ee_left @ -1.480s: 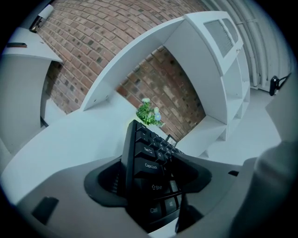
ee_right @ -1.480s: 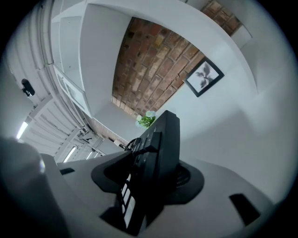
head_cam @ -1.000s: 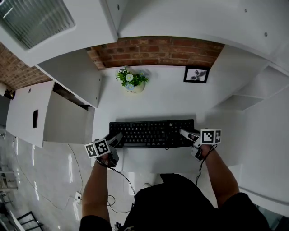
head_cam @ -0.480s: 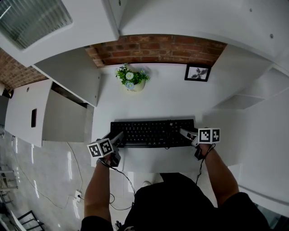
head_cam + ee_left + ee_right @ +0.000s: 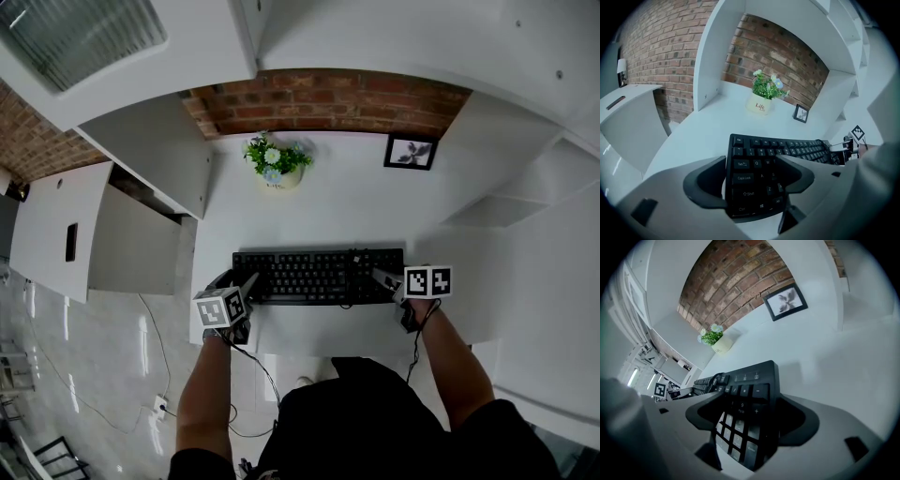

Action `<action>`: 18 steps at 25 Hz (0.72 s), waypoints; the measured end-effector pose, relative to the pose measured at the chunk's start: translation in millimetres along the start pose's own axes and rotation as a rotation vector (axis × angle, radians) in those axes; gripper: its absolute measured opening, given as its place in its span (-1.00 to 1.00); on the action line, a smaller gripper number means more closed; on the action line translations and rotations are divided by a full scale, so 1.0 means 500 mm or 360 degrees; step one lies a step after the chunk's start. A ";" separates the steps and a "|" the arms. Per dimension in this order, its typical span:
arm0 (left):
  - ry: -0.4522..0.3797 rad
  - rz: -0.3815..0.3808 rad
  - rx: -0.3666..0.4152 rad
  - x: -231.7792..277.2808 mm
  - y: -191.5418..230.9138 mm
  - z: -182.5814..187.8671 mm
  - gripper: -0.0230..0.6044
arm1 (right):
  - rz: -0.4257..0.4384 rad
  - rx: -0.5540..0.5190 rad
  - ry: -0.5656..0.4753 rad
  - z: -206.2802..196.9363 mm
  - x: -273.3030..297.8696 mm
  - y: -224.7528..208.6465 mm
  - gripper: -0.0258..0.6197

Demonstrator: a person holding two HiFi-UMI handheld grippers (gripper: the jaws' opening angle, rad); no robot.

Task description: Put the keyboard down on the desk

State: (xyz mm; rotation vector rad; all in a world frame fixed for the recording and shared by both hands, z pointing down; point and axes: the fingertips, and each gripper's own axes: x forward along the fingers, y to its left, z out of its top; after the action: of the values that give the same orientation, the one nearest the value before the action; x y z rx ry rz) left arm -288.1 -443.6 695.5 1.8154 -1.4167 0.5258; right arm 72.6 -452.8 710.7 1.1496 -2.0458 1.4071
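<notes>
– Left gripper [image 5: 236, 279], state?
– Jaws wide and have just been opening. The left end of the keyboard [image 5: 319, 277] sits between them, with the Caps Lock and Shift keys in the gap. No squeeze visible.
– And the right gripper [image 5: 386, 280]?
– Same. Its jaws are spread and have just been opening. The number-pad end of the keyboard stands between them, and the pads aren't clamped on it.
– Where's the keyboard?
– It lies flat on the white desk [image 5: 347, 211], long side across the person and close to the desk's near edge. It's black and full-size.
– Where are the hands?
– One is at each short end of the keyboard, both angled down at it. The left marker cube [image 5: 220, 307] is just off the keyboard's near-left corner. The right marker cube [image 5: 427, 281] is just past its right end.
– Anything else?
– A flower pot [image 5: 275, 169] stands beyond the keyboard's far edge, toward its left half and well apart from it. A picture frame [image 5: 411, 152] is beyond the far-right corner, also well apart. A brick wall [image 5: 328, 101] stands behind both, farthest from the keyboard.
– Is anything touching the keyboard besides the desk?
– Can't tell at the jaws. Nothing else is.
</notes>
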 end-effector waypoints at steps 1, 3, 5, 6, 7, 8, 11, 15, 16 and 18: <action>-0.0011 0.0008 0.0004 -0.002 -0.001 0.002 0.17 | -0.0023 -0.0006 0.0002 -0.001 0.000 -0.002 0.08; -0.0042 0.0023 0.0005 -0.007 -0.003 0.008 0.16 | -0.0078 -0.0016 0.0005 -0.004 -0.001 -0.008 0.09; -0.0072 0.0031 0.0002 -0.012 -0.005 0.013 0.16 | -0.0177 -0.0053 0.0009 -0.006 -0.001 -0.019 0.11; -0.0086 0.0032 0.0001 -0.016 -0.006 0.017 0.16 | -0.0247 -0.0092 0.0009 -0.006 -0.002 -0.025 0.12; -0.0102 0.0030 0.0001 -0.020 -0.008 0.020 0.15 | -0.0319 -0.0144 0.0005 -0.005 -0.004 -0.029 0.13; -0.0119 0.0027 0.0001 -0.026 -0.011 0.024 0.14 | -0.0383 -0.0201 -0.0004 -0.003 -0.007 -0.030 0.13; -0.0177 0.0021 0.0014 -0.046 -0.023 0.037 0.05 | -0.0522 -0.0354 -0.0062 0.010 -0.018 -0.022 0.13; -0.0250 -0.0002 0.0061 -0.076 -0.043 0.056 -0.15 | -0.0624 -0.0469 -0.0169 0.028 -0.039 -0.011 0.13; -0.0268 -0.0011 0.0071 -0.083 -0.048 0.061 -0.18 | -0.0618 -0.0455 -0.0188 0.031 -0.044 -0.009 0.13; -0.0302 -0.0028 0.0092 -0.098 -0.060 0.068 -0.26 | -0.0598 -0.0418 -0.0227 0.036 -0.055 -0.003 0.12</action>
State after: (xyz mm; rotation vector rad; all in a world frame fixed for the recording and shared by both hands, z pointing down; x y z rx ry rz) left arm -278.8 -436.0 629.6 1.9648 -1.5234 0.3977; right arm 92.0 -458.2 684.7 1.4542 -1.9049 0.8735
